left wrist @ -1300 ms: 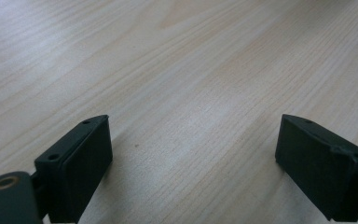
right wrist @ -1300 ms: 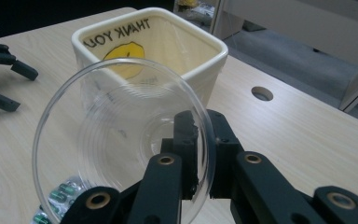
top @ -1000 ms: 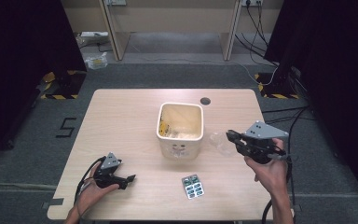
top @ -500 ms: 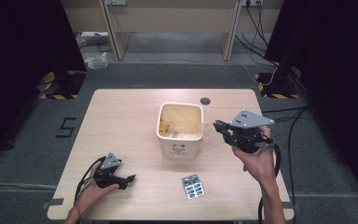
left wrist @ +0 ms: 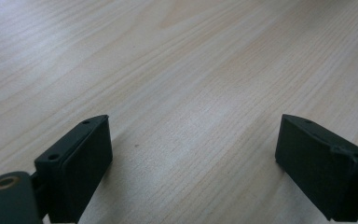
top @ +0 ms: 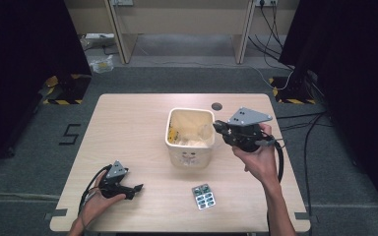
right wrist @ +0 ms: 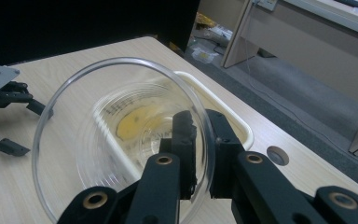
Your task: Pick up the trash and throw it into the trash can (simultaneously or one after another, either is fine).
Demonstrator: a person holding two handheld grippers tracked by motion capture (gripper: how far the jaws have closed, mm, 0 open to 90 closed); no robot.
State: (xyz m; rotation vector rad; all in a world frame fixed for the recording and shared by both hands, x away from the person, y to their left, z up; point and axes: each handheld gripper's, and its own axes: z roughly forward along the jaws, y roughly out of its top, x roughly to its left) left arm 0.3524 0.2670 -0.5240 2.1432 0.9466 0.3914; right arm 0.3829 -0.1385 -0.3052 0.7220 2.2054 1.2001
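My right gripper [top: 218, 127] is shut on the rim of a clear plastic cup [top: 206, 131], one jaw inside the cup and one outside. The cup [right wrist: 88, 135] lies tilted on its side, mouth toward the camera, above the right part of a cream square bin [top: 189, 158]. Through the cup I see the bin's rim [right wrist: 226, 114] and something yellow inside. My left gripper [top: 137, 189] rests on the table's front left, open, with bare wood [left wrist: 168, 70] between its fingers [left wrist: 81, 158].
A blister pack of pills [top: 203, 196] lies flat in front of the bin, near the table's front edge. A round cable hole [top: 217, 105] sits behind the bin. Desks and cables stand on the floor beyond the table.
My right gripper has carried the cup leftward and a little upward, from beside the bin to over its right part. The left gripper has stayed put.
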